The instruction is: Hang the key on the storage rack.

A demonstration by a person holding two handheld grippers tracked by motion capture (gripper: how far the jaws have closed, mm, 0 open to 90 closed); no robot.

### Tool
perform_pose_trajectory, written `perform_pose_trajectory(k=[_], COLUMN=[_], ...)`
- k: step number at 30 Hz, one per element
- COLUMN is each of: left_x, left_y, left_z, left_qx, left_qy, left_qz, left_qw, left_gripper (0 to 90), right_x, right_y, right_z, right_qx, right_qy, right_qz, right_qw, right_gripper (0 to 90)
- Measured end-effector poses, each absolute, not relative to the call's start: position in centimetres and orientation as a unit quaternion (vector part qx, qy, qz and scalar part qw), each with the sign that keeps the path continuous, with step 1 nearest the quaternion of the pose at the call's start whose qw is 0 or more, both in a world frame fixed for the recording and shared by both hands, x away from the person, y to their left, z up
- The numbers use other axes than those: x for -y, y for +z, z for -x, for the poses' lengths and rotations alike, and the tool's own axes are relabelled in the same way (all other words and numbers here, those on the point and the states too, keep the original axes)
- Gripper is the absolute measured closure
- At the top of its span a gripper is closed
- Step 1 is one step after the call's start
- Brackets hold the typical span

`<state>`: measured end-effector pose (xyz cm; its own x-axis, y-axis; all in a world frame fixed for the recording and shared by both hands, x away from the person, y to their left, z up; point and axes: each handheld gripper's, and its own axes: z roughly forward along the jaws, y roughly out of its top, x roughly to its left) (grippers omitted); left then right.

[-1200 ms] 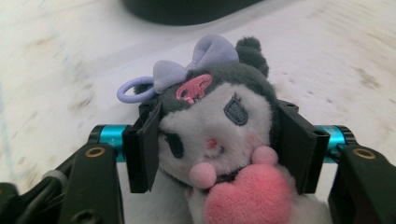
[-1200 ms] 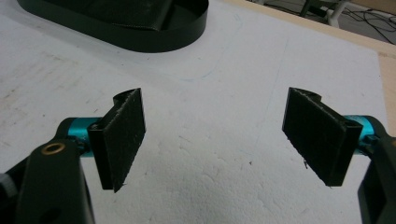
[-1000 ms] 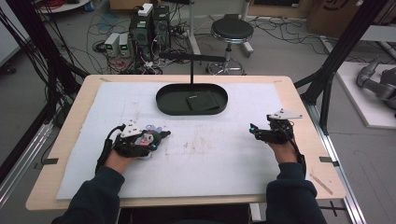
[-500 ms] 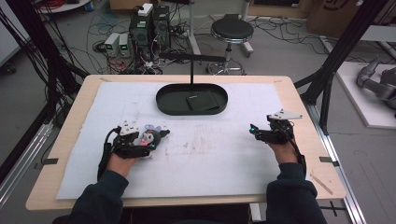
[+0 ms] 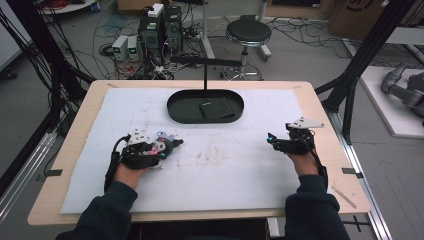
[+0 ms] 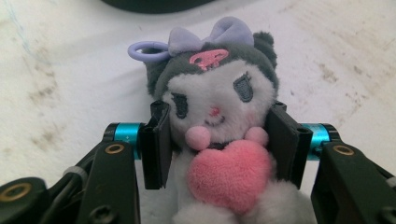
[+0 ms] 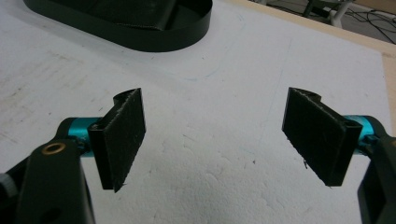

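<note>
A small plush toy (image 6: 215,107) with a white face, dark hood, lilac bow and pink heart sits between my left gripper's (image 6: 219,140) jaws, which press on both its sides. In the high view the plush toy (image 5: 163,144) lies on the white mat at the left, with the left gripper (image 5: 167,146) shut on it and resting low on the mat. My right gripper (image 5: 271,139) rests on the mat at the right. Its jaws stand wide apart in the right gripper view (image 7: 217,135), with only bare mat between them.
A black oval tray (image 5: 175,112) stands at the back centre of the white mat (image 5: 225,170), holding a flat black item (image 5: 216,107); the tray (image 7: 140,39) lies ahead of the right gripper. A black post rises behind it. The wooden table edge (image 5: 345,170) runs along the right.
Almost nothing differs. The left hand with the plush toy has shifted very slightly; the right gripper has stayed in place.
</note>
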<state>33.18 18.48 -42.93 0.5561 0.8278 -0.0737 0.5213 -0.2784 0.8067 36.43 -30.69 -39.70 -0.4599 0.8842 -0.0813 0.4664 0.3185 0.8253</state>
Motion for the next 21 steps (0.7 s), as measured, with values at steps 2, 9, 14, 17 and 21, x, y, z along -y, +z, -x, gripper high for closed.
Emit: perform_pose_trajectory(k=[2,9,14,17,21], left_x=[-18.7,-19.3,-18.8,-18.1,-17.6], left_y=[-42.4,-39.4,-37.3,-36.3,-35.1], left_z=[-33.2,-33.9,-35.2,-36.0,-37.3], left_qx=[-0.423,-0.379,-0.343,-0.328,-0.314], left_qy=[0.199,0.289,0.348,0.367,0.376], left_qz=[-0.775,-0.757,-0.754,-0.757,-0.761], left_qw=[0.425,0.446,0.438,0.429,0.426], left_gripper=[48.2,49.6,49.7,49.7,49.6], right_x=[30.7,30.9,30.8,30.8,30.9], right_y=[-39.7,-39.6,-39.5,-39.5,-39.5], right_z=[-36.4,-36.3,-36.3,-36.4,-36.5], right_qx=[-0.763,-0.760,-0.757,-0.758,-0.757], right_qy=[0.383,0.390,0.395,0.396,0.399], right_qz=[-0.442,-0.442,-0.442,-0.442,-0.441], right_qw=[0.275,0.273,0.273,0.271,0.271], right_gripper=[21.8,21.8,21.8,21.8,21.8])
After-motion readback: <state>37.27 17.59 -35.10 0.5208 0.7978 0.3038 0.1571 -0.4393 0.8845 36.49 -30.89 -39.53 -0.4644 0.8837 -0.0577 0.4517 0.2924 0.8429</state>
